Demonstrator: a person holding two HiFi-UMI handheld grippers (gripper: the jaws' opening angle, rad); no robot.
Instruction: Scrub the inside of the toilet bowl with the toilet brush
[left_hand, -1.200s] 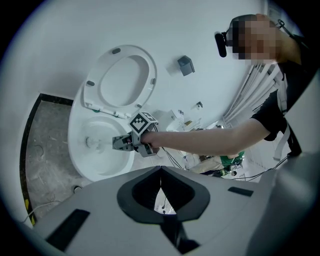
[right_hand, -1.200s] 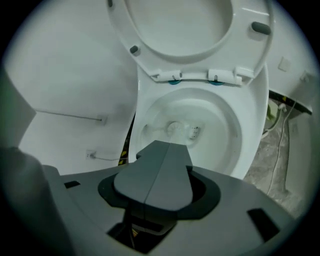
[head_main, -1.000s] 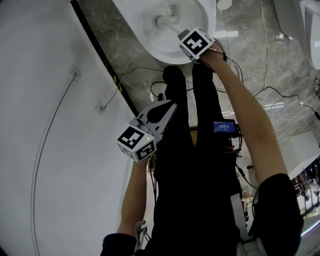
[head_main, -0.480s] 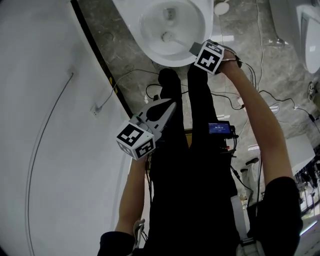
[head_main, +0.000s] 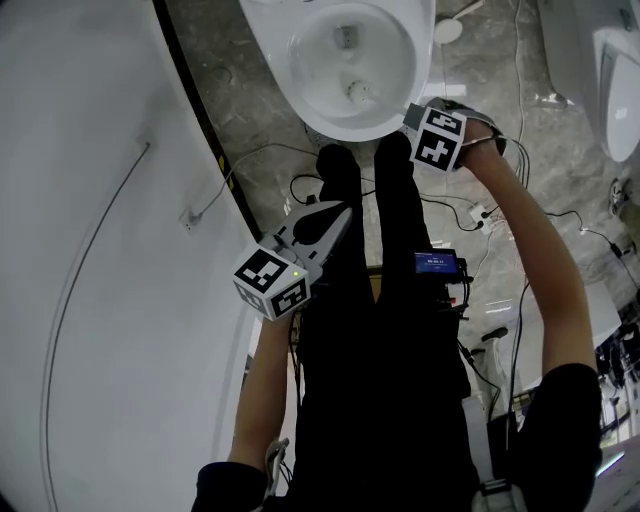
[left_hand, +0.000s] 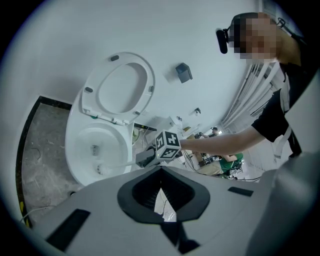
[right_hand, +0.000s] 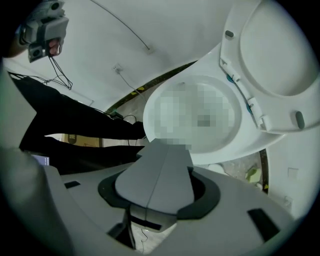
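The white toilet bowl (head_main: 345, 60) stands at the top of the head view, with its seat (left_hand: 120, 87) raised. The toilet brush head (head_main: 358, 92) rests inside the bowl on the near side. Its pale handle (left_hand: 122, 163) runs back to my right gripper (head_main: 410, 115), which is shut on it just over the bowl's near right rim. My left gripper (head_main: 338, 215) hangs lower and left, above the black trouser legs. Its jaws are shut with nothing in them. In the right gripper view a mosaic patch hides the inside of the bowl (right_hand: 230, 150) beyond the right gripper (right_hand: 167, 147).
A white curved wall (head_main: 90, 250) fills the left. Cables (head_main: 260, 150) trail over the grey marble floor by the bowl's base. A round white holder (head_main: 447, 30) sits right of the bowl, and another white fixture (head_main: 615, 70) stands at the far right. The person's shoes (head_main: 345, 165) are just before the bowl.
The right gripper has drawn back and to the right, and the brush head has slid from the bowl's far left side to its near side. The left gripper has stayed put.
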